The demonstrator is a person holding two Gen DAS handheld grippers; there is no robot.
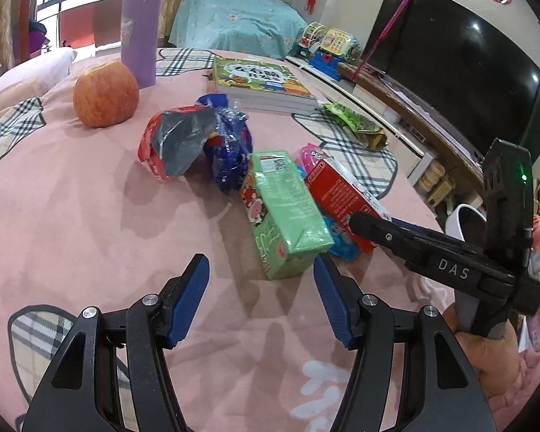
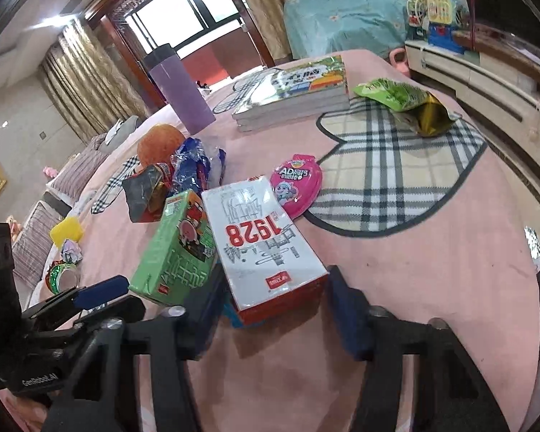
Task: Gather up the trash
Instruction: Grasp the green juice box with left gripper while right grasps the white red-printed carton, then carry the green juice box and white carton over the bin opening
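A green drink carton (image 1: 284, 212) (image 2: 176, 252) lies on the pink bedspread (image 1: 72, 216). Its near end sits just ahead of my left gripper (image 1: 262, 288), which is open with nothing between its blue pads. Beside the carton lies a red and white box (image 2: 259, 237) (image 1: 338, 194). My right gripper (image 2: 275, 309) straddles its near end, with both pads against the box's sides. A pink packet (image 2: 298, 183), a red and silver wrapper (image 1: 172, 144) and a crumpled blue wrapper (image 1: 230, 147) lie just beyond. A green snack bag (image 2: 403, 97) rests farther right.
An apple (image 1: 106, 95), a purple cup (image 1: 140, 36) and stacked books (image 1: 262, 86) stand at the back. A TV (image 1: 468, 64) and low cabinet run along the right beyond the bed's edge. A yellow object (image 2: 66, 232) and a tape roll (image 2: 59, 275) lie left.
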